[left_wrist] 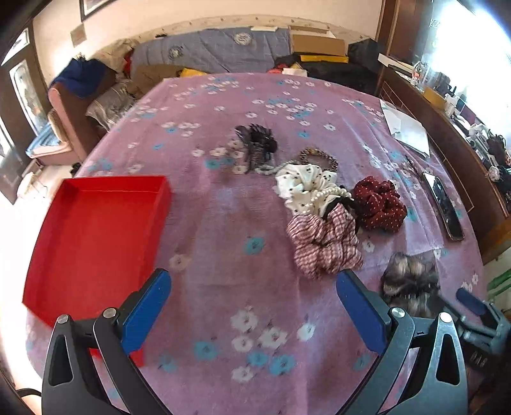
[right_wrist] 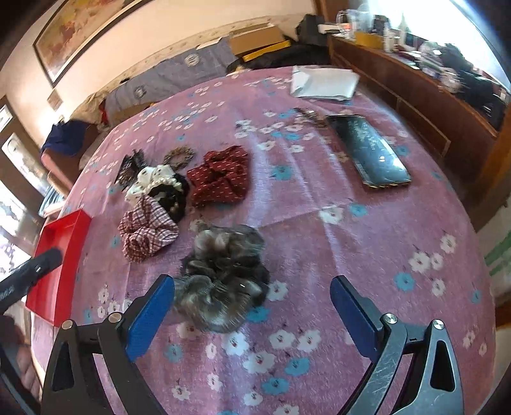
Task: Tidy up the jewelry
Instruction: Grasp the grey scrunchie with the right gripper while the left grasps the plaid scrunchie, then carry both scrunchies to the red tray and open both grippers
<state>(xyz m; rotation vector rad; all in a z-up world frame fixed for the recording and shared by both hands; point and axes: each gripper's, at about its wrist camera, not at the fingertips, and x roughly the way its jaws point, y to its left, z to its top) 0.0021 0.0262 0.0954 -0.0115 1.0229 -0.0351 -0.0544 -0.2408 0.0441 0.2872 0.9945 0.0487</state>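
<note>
Right wrist: right tool (right_wrist: 252, 306) fingers apart, furry scrunchie (right_wrist: 220, 277) btwn them, untouched.

Lived-in home bedroom. Floral pink bedspread (left_wrist: 223, 207) underfoot, cluttered wooden dresser (right_wrist: 415, 95) at two o'clock. Framed picture (right_wrist: 73, 28) at eleven.

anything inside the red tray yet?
Nothing visible inside the shallow red rectangular tray: bare red floor in the left wrist view. Its near corner is hidden behind the left claw, so that part can't be checked.
</note>
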